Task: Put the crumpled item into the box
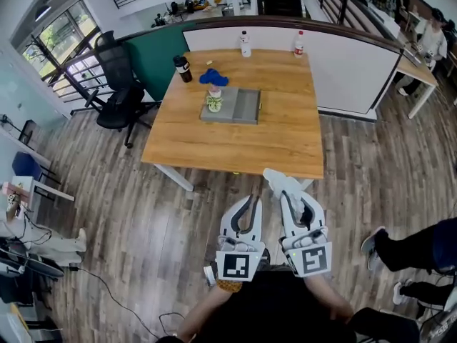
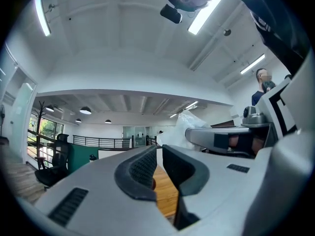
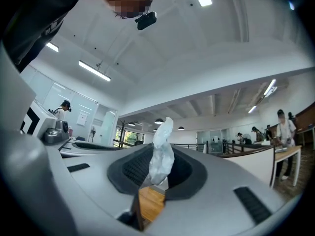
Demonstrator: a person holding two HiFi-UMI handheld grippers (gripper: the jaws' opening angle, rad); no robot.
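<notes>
- The pickup looks done: the right hand-held gripper (image 1: pixel 294 197) (image 3: pixel 157 170) is clamped on the white crumpled item (image 1: pixel 278 179) (image 3: pixel 161 156), which sticks up out of its jaws.
- The left hand-held gripper (image 1: pixel 250 201) (image 2: pixel 158 167) has its jaws together with nothing between them. It is just left of the right one.
- Both are near the person, over the floor and short of the near edge of the surface (image 1: pixel 235 145).
- The grey box (image 1: pixel 239 106) lies far off on the surface, well apart from the item. A small pot-like thing (image 1: pixel 213 101) is at its left end and a blue object (image 1: pixel 213 77) lies just beyond it.
- Left to do, judging from this: carry the item across to the box, bring it over the box and let go.
- Nothing crumpled shows in the box yet.
</notes>
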